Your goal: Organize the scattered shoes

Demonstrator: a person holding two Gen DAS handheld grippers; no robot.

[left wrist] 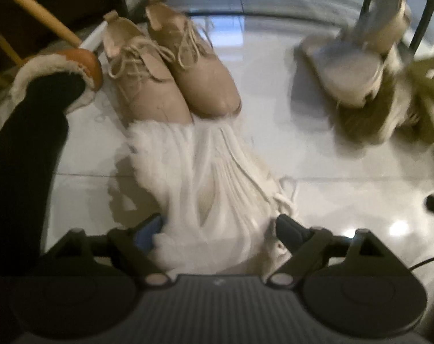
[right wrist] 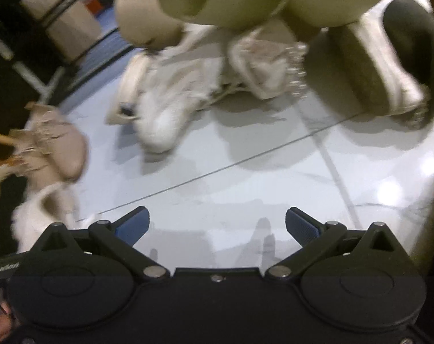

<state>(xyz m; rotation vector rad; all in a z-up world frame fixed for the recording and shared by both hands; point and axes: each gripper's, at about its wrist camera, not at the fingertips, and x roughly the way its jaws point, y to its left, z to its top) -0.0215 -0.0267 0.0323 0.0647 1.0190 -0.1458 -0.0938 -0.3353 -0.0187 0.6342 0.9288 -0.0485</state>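
The left claw (left wrist: 219, 229) stands spread wide, the fluffy white lace-up shoe (left wrist: 194, 177) lying between its fingers on the glossy pale tiled floor (left wrist: 331, 172), pads apart from it. Just beyond the white shoe's toe sits a pair of beige leather lace-up shoes (left wrist: 171, 71), side by side. The right claw (right wrist: 217, 226) is spread over bare floor, holding nothing

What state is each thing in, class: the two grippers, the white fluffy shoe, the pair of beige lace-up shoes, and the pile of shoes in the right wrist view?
left gripper: open, jaws either side of the white shoe, not pressing.
right gripper: open, empty, over bare floor.
white fluffy shoe: on the floor, toe towards the beige pair.
beige lace-up shoes: side by side, upright, laces loose.
shoe pile: jumbled, unsorted; details blurred.
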